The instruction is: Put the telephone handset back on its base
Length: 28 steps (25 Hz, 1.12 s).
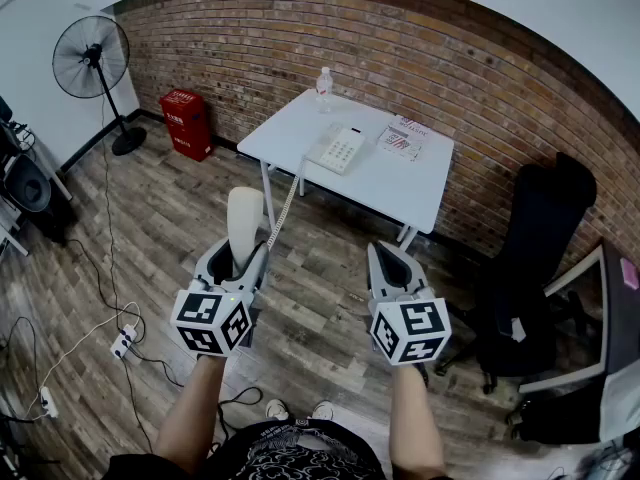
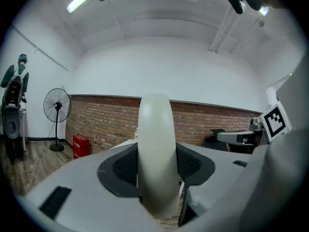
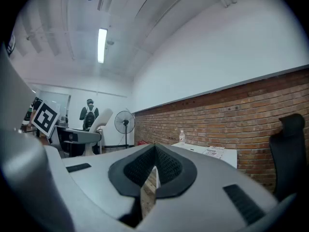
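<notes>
The cream telephone handset [image 1: 244, 225] stands upright between the jaws of my left gripper [image 1: 237, 261], which is shut on it. In the left gripper view the handset [image 2: 155, 149] fills the gap between the dark pads [image 2: 126, 166]. Its coiled cord [image 1: 286, 204] runs up to the white telephone base [image 1: 338, 150] on the white table [image 1: 420, 183], well ahead of both grippers. My right gripper [image 1: 387, 266] hangs beside the left one over the floor, shut with nothing in it; in its own view the right gripper [image 3: 155, 164] shows its pads meeting.
A water bottle [image 1: 323, 82] and a printed box [image 1: 404, 138] sit on the table. A black office chair [image 1: 535, 258] is to the right, a red box [image 1: 187, 122] and a standing fan [image 1: 93, 60] at the left, with cables [image 1: 110, 343] on the wood floor.
</notes>
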Tool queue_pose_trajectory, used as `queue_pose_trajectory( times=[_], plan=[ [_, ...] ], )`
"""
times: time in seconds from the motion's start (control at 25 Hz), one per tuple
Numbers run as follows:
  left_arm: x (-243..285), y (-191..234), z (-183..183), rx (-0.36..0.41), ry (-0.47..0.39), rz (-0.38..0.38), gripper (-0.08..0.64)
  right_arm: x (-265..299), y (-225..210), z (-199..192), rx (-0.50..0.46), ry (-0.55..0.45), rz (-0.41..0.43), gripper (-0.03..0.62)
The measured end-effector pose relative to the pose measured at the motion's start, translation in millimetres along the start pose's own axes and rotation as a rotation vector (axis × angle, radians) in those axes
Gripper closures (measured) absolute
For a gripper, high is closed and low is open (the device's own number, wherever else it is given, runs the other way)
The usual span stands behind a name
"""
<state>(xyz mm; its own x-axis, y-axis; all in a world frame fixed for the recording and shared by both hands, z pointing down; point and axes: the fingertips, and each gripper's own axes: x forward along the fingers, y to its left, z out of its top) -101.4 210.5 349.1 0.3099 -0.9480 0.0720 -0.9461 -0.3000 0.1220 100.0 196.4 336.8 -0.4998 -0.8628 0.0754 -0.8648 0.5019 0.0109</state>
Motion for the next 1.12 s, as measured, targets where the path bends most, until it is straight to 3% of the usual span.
queue_pose_trajectory(
  times=[0.28,1.12],
  plan=[
    [8,-5,0,0.009,0.008,0.001,0.348,-2,-12,-1,0.005,-0.011,-0.019,0.592],
    [65,-12,-14,0.004,0.033,0.064,0.348,37,-64,-21,0.037,0.007,0.051,0.592]
  ],
)
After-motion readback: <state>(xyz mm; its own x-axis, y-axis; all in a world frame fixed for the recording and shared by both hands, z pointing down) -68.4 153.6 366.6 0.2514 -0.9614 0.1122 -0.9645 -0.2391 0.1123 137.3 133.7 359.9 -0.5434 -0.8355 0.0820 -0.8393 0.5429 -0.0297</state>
